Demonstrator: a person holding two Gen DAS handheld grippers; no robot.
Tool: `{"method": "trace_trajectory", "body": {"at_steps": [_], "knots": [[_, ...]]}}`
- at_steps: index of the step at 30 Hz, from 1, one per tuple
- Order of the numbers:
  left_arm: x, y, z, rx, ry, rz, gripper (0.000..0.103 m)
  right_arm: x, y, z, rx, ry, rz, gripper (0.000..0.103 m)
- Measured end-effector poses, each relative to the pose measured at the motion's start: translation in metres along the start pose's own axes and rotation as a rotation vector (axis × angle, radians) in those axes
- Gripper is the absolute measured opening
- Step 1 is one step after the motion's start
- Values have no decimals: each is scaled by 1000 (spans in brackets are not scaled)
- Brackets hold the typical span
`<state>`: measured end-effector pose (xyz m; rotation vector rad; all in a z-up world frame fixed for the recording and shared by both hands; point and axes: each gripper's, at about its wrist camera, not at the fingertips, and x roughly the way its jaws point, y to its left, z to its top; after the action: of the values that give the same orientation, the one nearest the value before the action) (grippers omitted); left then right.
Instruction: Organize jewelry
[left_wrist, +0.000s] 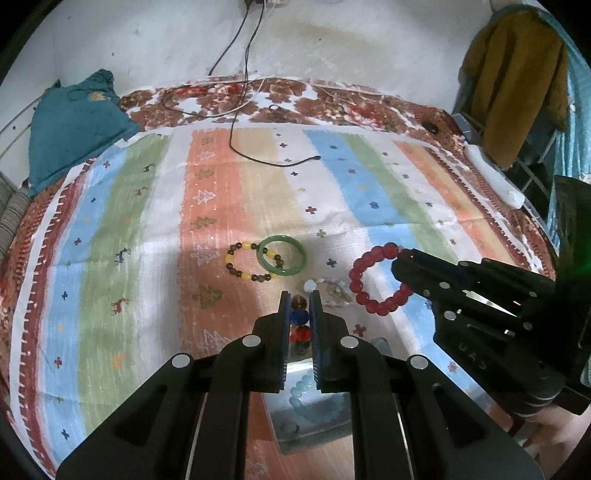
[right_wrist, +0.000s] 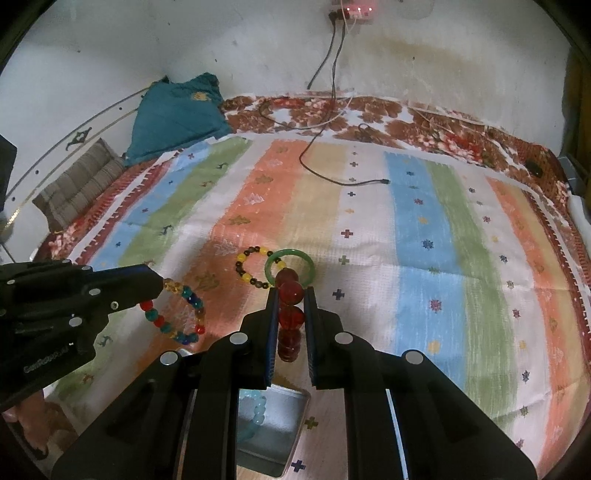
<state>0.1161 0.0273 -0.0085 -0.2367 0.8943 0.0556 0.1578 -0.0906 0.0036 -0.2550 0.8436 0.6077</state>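
risk sits mostly in how each bracelet is held: the left gripper (left_wrist: 299, 301) is closed on the multicoloured bead bracelet (right_wrist: 181, 314) by only a bead or two, and the right gripper (right_wrist: 290, 295) pinches the red bead bracelet (left_wrist: 376, 280) the same way, both loops hanging free above the striped cloth (left_wrist: 166, 221) on the bed. round, glossy beads could roll out of the pads, or the elastic could snag on a fingertip when released, so the loop would land beside the tin instead of in it.

the metal tin (right_wrist: 295, 424) lies below and between the two grippers, partly hidden by them; it already holds a pale blue bead bracelet (right_wrist: 255, 410), and i cannot tell what else.

the green bangle (left_wrist: 282, 254) overlaps the yellow-and-brown bead bracelet (left_wrist: 243, 260) on the cloth, not yet collected, and a pale, whitish piece (left_wrist: 328, 290) lies nearer; lifting one of the overlapping pair may drag the other.
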Motion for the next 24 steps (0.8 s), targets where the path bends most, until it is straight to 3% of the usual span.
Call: {"method": "trace_trajectory", "body": {"at_steps": [24], "knots": [[-29, -13, -30, 27, -33, -46, 9, -38, 19, -41, -24, 14, 55, 14]]}}
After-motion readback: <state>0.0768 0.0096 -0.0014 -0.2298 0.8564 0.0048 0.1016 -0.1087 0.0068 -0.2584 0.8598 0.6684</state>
